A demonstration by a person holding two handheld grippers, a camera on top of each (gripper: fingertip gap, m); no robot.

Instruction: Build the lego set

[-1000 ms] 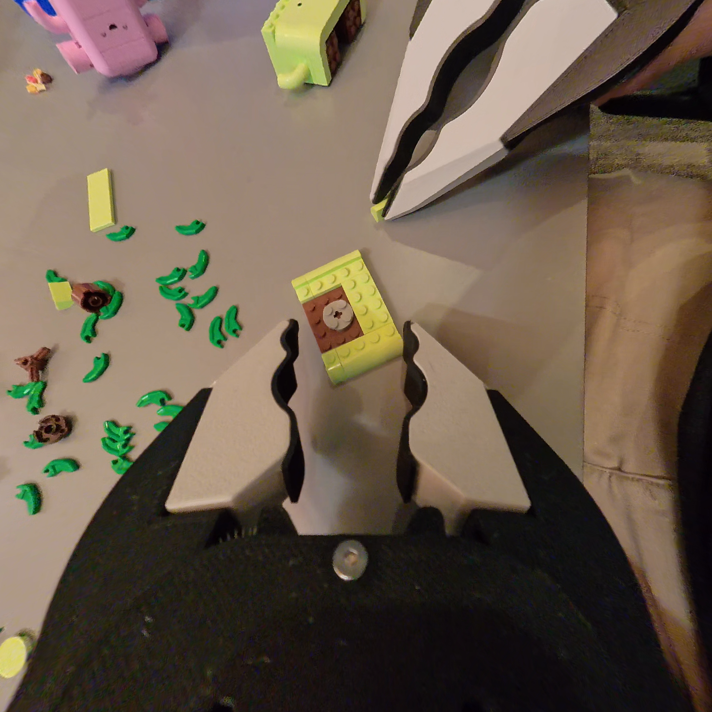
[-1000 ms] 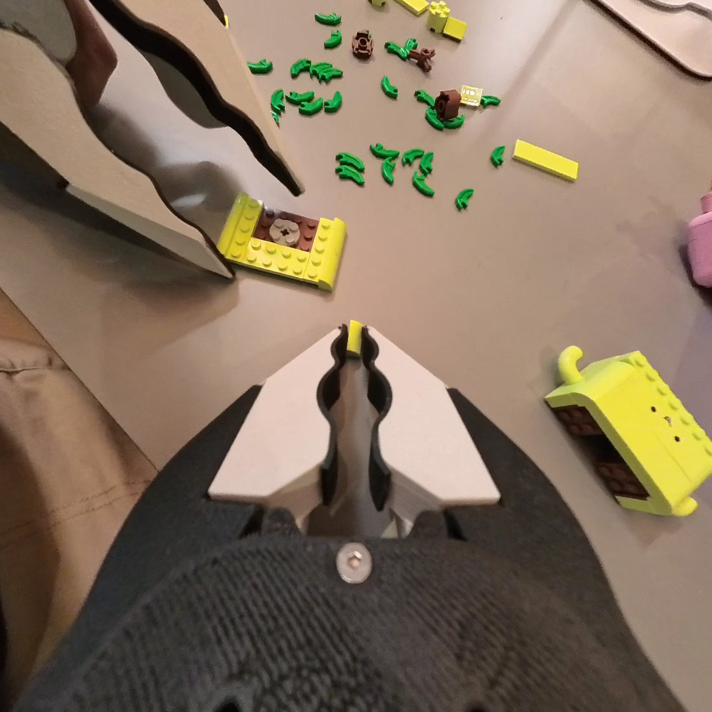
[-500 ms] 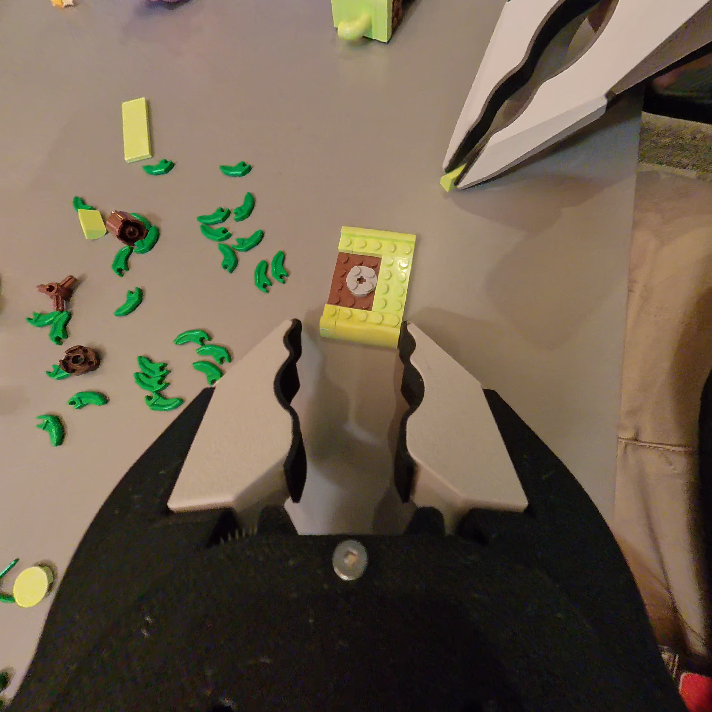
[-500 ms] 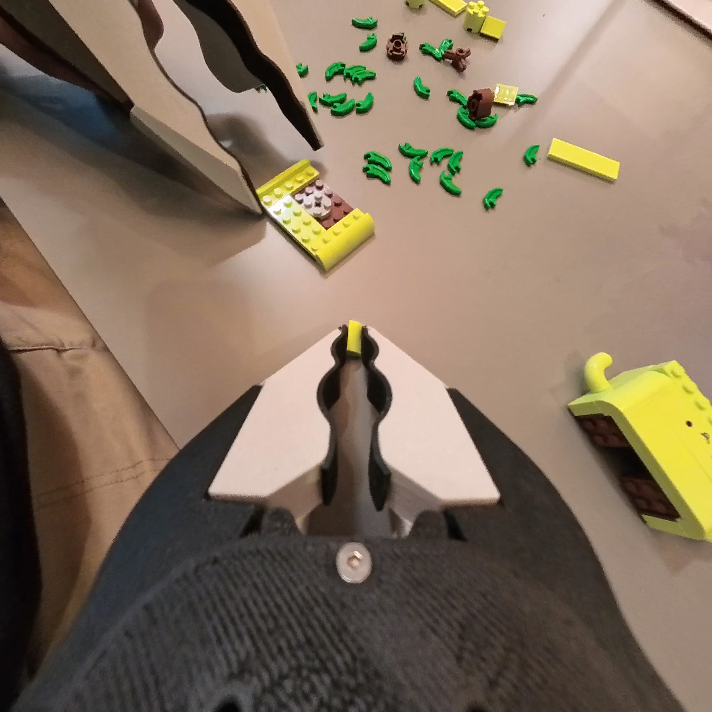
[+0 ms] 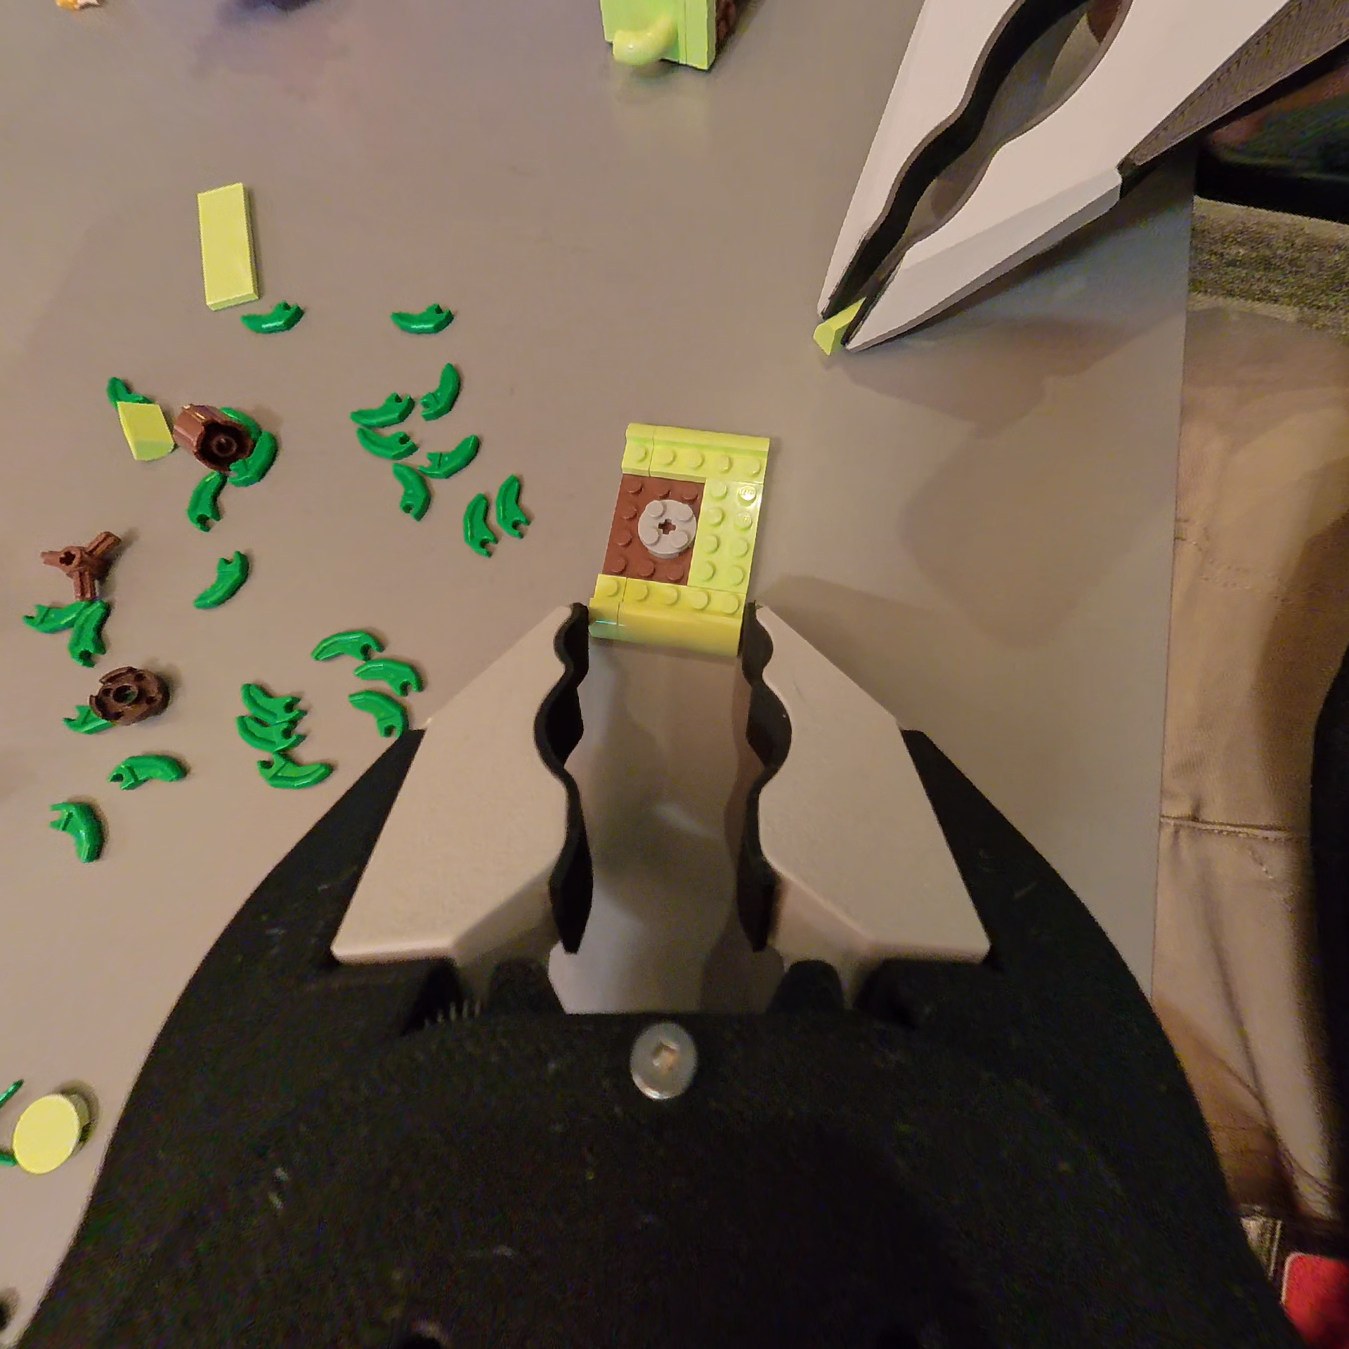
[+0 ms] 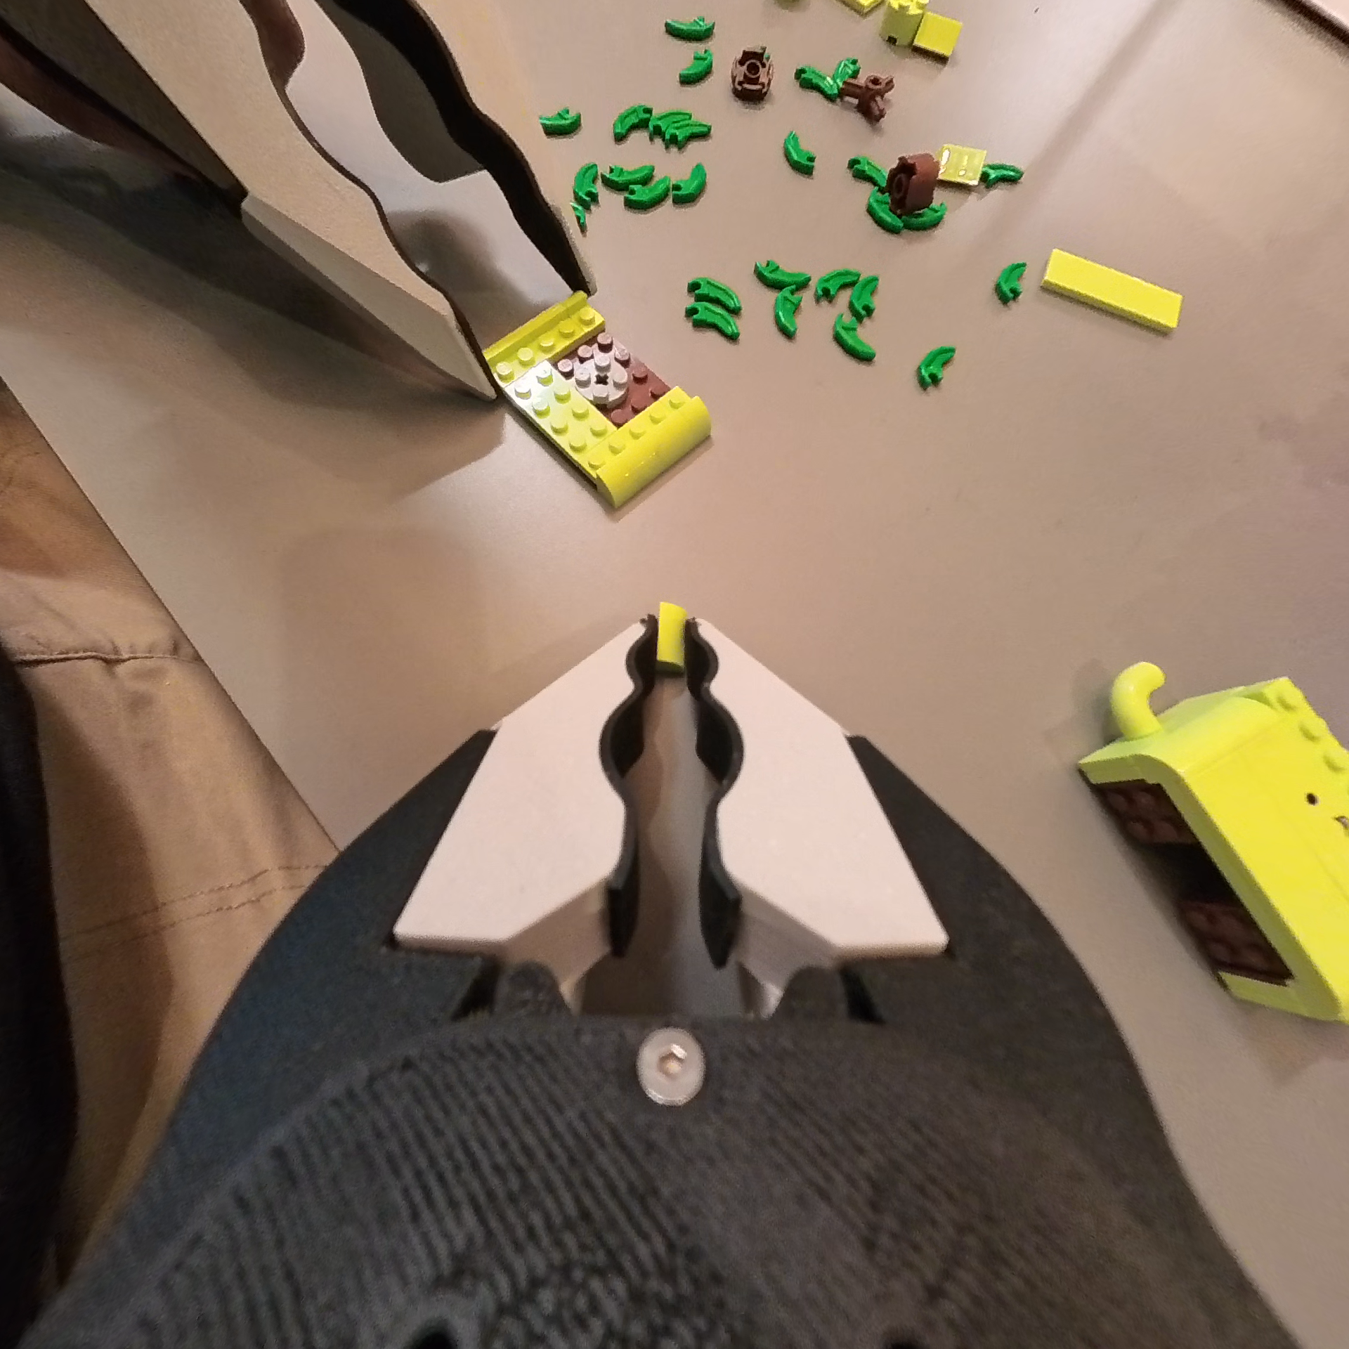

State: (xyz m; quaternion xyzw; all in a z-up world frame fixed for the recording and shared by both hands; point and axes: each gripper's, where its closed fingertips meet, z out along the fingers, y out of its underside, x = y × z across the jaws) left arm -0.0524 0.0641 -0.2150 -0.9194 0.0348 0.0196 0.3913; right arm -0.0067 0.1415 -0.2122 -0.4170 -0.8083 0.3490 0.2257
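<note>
Plate assembly: the lime-and-brown plate assembly (image 5: 686,536) lay flat on the grey table (image 5: 657,219), studs up, with a grey round piece (image 5: 666,529) seated on its brown patch.
Left gripper: my left gripper (image 5: 664,620) was spread wide, its tips flanking the assembly's near lime edge; I could not tell whether either tip actually touched it.
Direction: the assembly sat straight ahead of the left tips, its long axis running away from me along the fingers.
Right gripper: my right gripper (image 6: 670,629) was clamped on a small lime piece (image 6: 670,636) sticking out at the tips.
Right-side relation: from the right wrist view the assembly (image 6: 598,398) was ahead and slightly left, well apart from the held piece.
Nearer arm: the left one, by far.
Judgement: I reckoned the left had to close across the short width to steady the assembly before the right brought its piece in.
Other parts: green leaf pieces (image 5: 409,445) lay scattered to the left, and a lime boxy build (image 6: 1241,839) lay to the right.
Writing: none I could read; only tiny moulded marks on the studs, too small to make out.
</note>
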